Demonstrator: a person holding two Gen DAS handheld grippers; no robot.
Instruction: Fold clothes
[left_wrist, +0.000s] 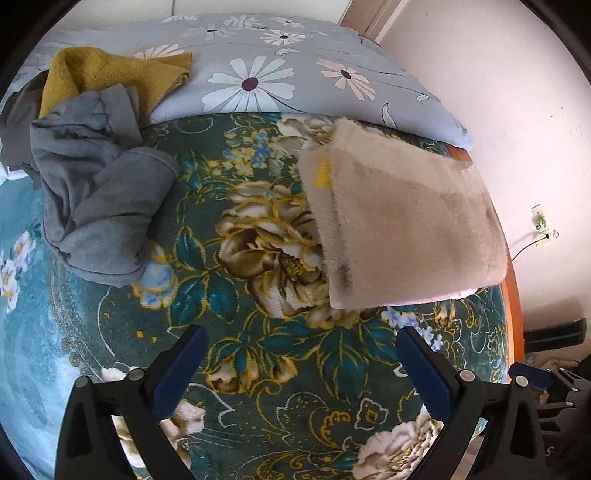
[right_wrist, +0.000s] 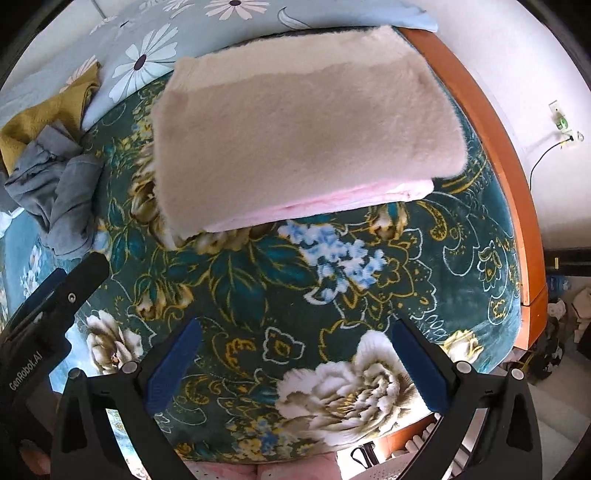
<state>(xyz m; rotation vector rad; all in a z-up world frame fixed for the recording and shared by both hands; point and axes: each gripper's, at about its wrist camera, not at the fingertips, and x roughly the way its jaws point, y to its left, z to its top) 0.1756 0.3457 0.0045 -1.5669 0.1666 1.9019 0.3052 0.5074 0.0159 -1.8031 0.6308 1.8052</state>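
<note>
Both grippers (left_wrist: 299, 350) (right_wrist: 295, 343) spread, empty; risk: snagging fleece (right_wrist: 303, 125) and undoing fold when reaching for grey garment (left_wrist: 99, 206).

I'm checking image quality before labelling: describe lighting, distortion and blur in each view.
Left wrist view: strong fisheye curve bows the bed frame; daylight washes out the wall; the grey garment is sharp. Right wrist view: same barrel bend with dark corners; the beige folded garment looks soft and fuzzy, evenly lit, with no hard shadows.
</note>
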